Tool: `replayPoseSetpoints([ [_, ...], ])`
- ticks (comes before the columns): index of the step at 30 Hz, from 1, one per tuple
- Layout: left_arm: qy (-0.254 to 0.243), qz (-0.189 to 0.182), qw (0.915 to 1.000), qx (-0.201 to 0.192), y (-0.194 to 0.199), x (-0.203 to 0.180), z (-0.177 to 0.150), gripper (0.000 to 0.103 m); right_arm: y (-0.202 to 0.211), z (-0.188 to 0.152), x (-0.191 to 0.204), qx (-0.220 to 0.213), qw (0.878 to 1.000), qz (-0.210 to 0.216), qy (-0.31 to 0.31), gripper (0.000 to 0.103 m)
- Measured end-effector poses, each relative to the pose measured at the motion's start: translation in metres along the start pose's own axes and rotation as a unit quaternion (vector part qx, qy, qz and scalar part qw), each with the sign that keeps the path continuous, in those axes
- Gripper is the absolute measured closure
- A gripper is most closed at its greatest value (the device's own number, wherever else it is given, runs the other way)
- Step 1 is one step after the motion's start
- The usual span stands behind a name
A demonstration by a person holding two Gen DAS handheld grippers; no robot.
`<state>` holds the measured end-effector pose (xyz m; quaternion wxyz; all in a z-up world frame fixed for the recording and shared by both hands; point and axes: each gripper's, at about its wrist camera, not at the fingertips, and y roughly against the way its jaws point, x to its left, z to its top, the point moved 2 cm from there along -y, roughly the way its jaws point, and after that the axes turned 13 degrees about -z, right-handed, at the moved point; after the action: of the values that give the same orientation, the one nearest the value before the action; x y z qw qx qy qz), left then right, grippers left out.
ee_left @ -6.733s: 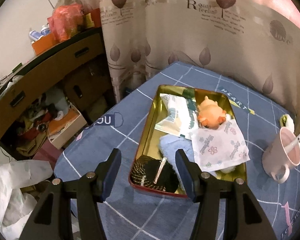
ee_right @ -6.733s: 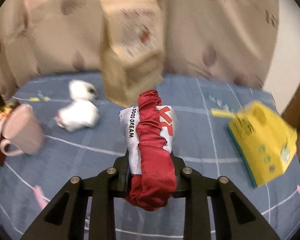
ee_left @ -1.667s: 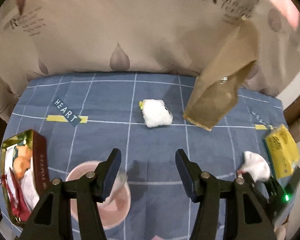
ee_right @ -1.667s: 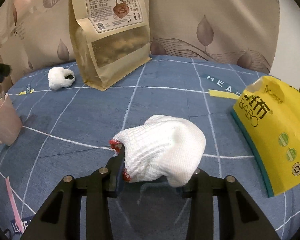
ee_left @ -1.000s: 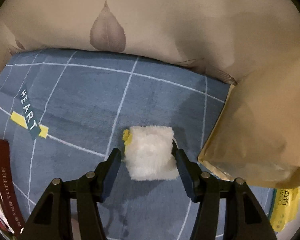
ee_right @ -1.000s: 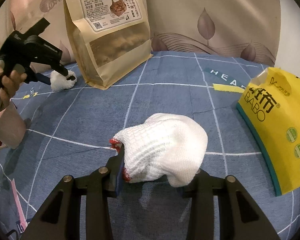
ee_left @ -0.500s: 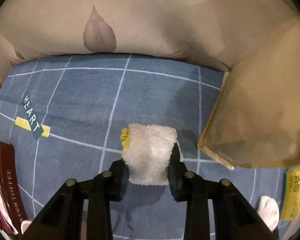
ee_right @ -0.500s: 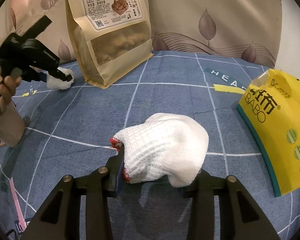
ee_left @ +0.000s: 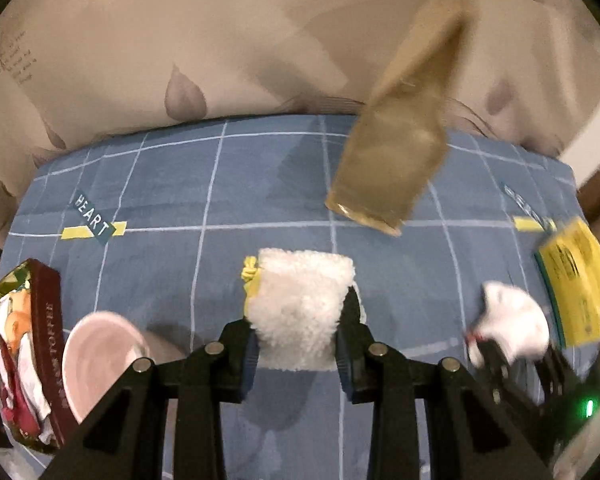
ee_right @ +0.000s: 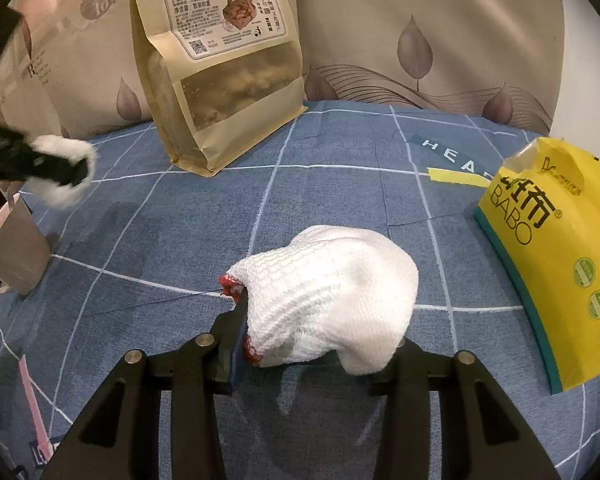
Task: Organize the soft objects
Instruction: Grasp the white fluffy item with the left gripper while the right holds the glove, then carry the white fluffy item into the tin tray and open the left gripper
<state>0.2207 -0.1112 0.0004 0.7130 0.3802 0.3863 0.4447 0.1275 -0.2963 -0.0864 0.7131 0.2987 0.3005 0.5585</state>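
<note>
My left gripper (ee_left: 298,350) is shut on a fluffy white cloth (ee_left: 300,304) with a yellow tag and holds it above the blue checked table (ee_left: 172,200). It also shows in the right wrist view (ee_right: 62,174) at the far left, lifted. My right gripper (ee_right: 316,344) is shut on a white knitted glove (ee_right: 332,292) with a red cuff edge, low over the table; this glove also shows in the left wrist view (ee_left: 512,328). The gold tin tray (ee_left: 40,320) with soft things in it is at the lower left of the left wrist view.
A pink mug (ee_left: 96,356) stands beside the tray. A brown paper snack bag (ee_right: 220,64) stands at the back near the curtain. A yellow BABO pack (ee_right: 552,264) lies at the right. A curtain hangs behind the table.
My left gripper has lifted the fluffy cloth off the table and pulled back from the brown bag. My right gripper holds the glove in about the same place.
</note>
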Motion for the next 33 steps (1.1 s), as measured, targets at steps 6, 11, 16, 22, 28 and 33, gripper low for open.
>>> replayPoseSetpoints([
  [6, -0.054, -0.011, 0.9983, -0.016, 0.034, -0.027, -0.039, 0.071, 0.000, 0.000, -0.001, 0.001, 1.000, 0.004, -0.004, 0.063],
  [11, -0.087, -0.025, 0.9957, -0.021, 0.055, -0.041, -0.065, 0.071, 0.000, 0.000, 0.000, 0.001, 1.000, 0.002, -0.002, 0.063],
  [16, -0.102, -0.032, 0.9938, -0.030, 0.073, -0.044, -0.084, 0.071, 0.000, 0.000, 0.000, 0.001, 1.000, 0.001, -0.002, 0.063],
  [22, -0.117, -0.024, 0.9919, -0.042, 0.098, -0.044, -0.104, 0.071, 0.000, 0.000, 0.000, 0.001, 1.000, 0.000, -0.001, 0.063],
  [28, -0.130, -0.010, 0.9897, -0.060, 0.126, -0.033, -0.117, 0.071, 0.000, 0.000, 0.000, 0.000, 1.000, -0.001, 0.000, 0.062],
  [33, -0.116, 0.009, 0.9909, -0.068, 0.144, -0.007, -0.121, 0.071, 0.000, -0.001, 0.000, 0.000, 1.000, -0.003, 0.001, 0.062],
])
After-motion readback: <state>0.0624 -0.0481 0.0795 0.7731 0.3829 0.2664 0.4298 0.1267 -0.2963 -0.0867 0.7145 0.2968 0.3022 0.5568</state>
